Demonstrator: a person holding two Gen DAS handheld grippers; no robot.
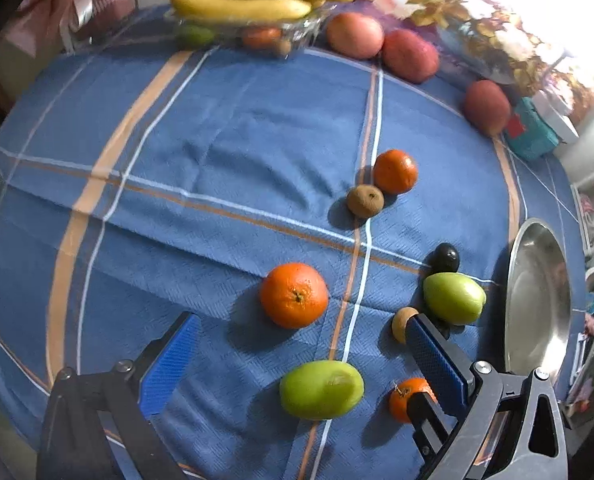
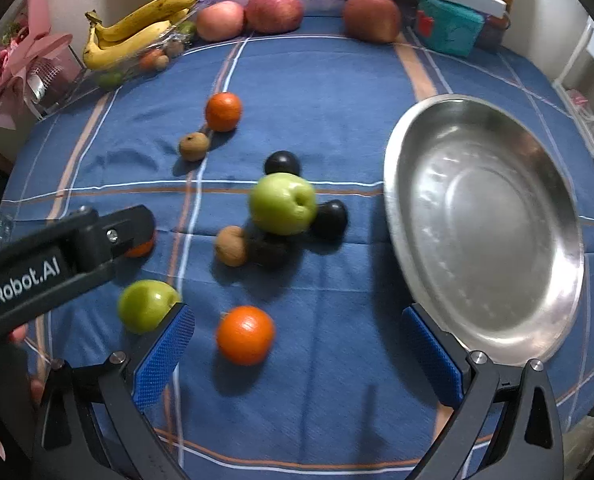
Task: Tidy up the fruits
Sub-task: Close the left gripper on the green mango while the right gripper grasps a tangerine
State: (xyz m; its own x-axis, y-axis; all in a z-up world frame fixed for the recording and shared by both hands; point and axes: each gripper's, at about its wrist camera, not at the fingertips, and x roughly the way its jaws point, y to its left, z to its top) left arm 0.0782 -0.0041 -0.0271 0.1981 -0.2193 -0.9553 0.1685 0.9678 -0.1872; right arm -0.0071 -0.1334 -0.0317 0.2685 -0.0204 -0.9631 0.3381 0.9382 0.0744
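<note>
Fruits lie scattered on a blue checked tablecloth (image 1: 217, 132). In the left wrist view my left gripper (image 1: 301, 328) is open and empty, with a large orange (image 1: 294, 295) between its fingertips and a green apple (image 1: 321, 389) just below. In the right wrist view my right gripper (image 2: 297, 326) is open and empty, with an orange (image 2: 245, 335) between its fingers. A green apple (image 2: 283, 203), two dark plums (image 2: 329, 218) and a brown kiwi (image 2: 230, 245) cluster ahead. An empty steel bowl (image 2: 485, 224) sits to the right. The left gripper's arm (image 2: 57, 256) crosses the left side.
A clear tray (image 2: 137, 60) with bananas (image 2: 137, 28) and small fruits stands at the back left. Three red apples (image 2: 273, 12) line the back edge beside a teal box (image 2: 449, 24). Another orange (image 2: 223, 111) and a kiwi (image 2: 194, 146) lie mid-table.
</note>
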